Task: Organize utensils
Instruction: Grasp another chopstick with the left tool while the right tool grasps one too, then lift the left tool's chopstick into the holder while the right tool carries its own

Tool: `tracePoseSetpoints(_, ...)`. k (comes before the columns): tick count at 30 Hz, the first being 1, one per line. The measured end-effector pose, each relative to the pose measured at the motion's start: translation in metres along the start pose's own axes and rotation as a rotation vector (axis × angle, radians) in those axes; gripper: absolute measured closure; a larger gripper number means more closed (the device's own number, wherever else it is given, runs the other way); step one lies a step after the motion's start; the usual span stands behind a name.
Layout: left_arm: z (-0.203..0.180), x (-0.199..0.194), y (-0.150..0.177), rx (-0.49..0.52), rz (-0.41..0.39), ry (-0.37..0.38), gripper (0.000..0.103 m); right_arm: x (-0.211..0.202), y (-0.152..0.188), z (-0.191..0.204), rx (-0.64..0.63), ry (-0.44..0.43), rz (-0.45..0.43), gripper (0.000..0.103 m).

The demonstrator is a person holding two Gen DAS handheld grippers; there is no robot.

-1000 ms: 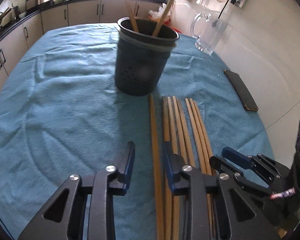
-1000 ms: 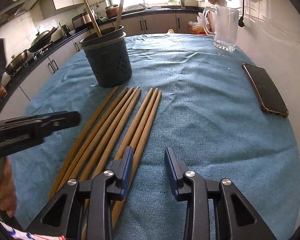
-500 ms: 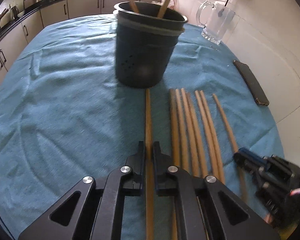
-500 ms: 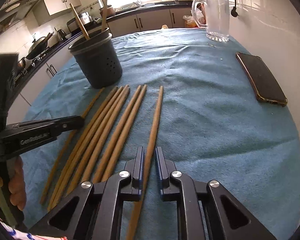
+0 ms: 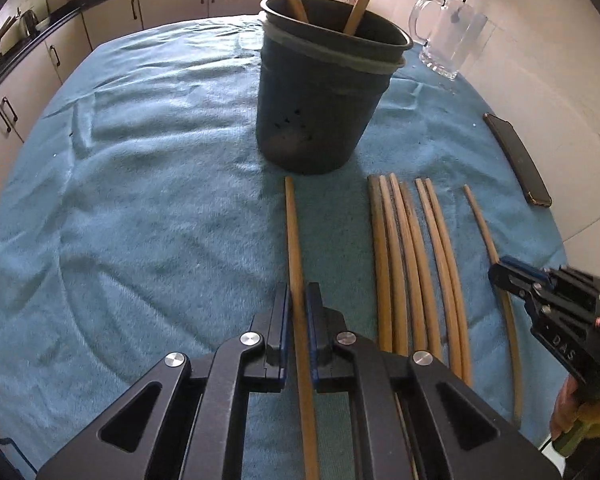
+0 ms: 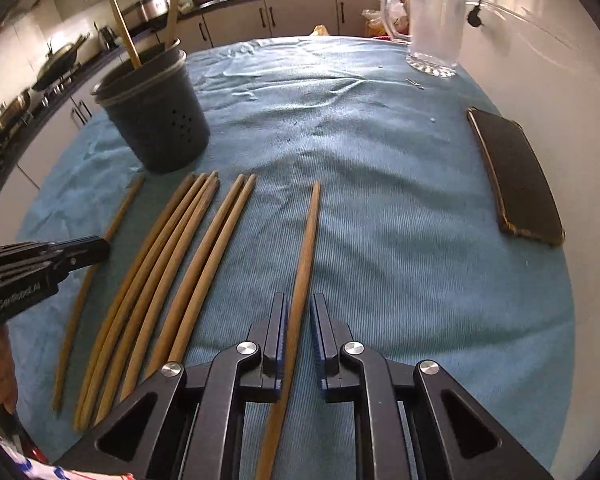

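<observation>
Teal cloth [image 5: 148, 184] covers the counter we work on, reaching to the pale wall at our right. On it, largest first, stands a dark holder [image 5: 324, 96] with two chopsticks leaning upright inside; a glass jug [image 6: 432, 28] sits beyond it near the wall, and a dark phone [image 6: 516, 180] lies flat well to the right. In front of the holder we see five chopsticks [image 6: 172, 280] lying side by side in a loose row, pointing toward it. Apart from that row, on its left, lies one stick [image 5: 296, 264], and our left gripper [image 5: 297, 312] has its jaws clamped on it, having just closed around it. On the row's right lies another stick [image 6: 304, 264]; our right gripper [image 6: 298, 320] has its jaws closed around it too, just drawn in, the left pad against the wood and a thin gap showing at the right pad. Both held sticks appear to rest on the cloth.
</observation>
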State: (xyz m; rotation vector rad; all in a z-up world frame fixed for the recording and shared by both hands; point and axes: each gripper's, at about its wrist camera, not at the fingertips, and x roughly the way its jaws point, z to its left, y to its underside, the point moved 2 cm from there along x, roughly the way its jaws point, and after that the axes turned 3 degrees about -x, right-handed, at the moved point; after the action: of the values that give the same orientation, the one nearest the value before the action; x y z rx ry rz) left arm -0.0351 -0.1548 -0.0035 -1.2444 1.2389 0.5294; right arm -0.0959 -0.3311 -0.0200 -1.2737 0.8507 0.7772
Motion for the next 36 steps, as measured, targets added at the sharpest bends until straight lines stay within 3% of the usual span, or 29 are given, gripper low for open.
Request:
tracePoseSetpoints(5, 0.001, 0.003, -0.007, -0.009, -0.007, 0.017, 0.096, 0.011, -0.02, 0.002, -0.016, 0.03, 0.045, 0.091)
tracePoseSetpoints(10, 0.004, 0.005, -0.01, -0.032, -0.021, 0.053, 0.097, 0.009, -0.018, 0.007, -0.02, 0.053, 0.006, 0.095)
tracePoseSetpoints(14, 0.008, -0.018, -0.005, -0.041, -0.093, 0.044, 0.097, -0.004, -0.013, 0.002, 0.021, 0.005, -0.056, 0.096)
tracePoseSetpoints(20, 0.0, -0.078, 0.008, -0.021, -0.248, 0.045, 0.097, -0.066, -0.002, 0.007, 0.06, -0.048, -0.245, 0.096)
tracePoseSetpoints(29, -0.015, -0.146, 0.044, 0.005, -0.426, 0.026, 0.097, -0.121, 0.016, 0.018, 0.055, -0.05, -0.379, 0.096)
tracePoseSetpoints(36, -0.017, -0.18, 0.071, 0.0, -0.504, 0.028, 0.097, -0.16, 0.042, 0.03, 0.034, -0.039, -0.468, 0.096)
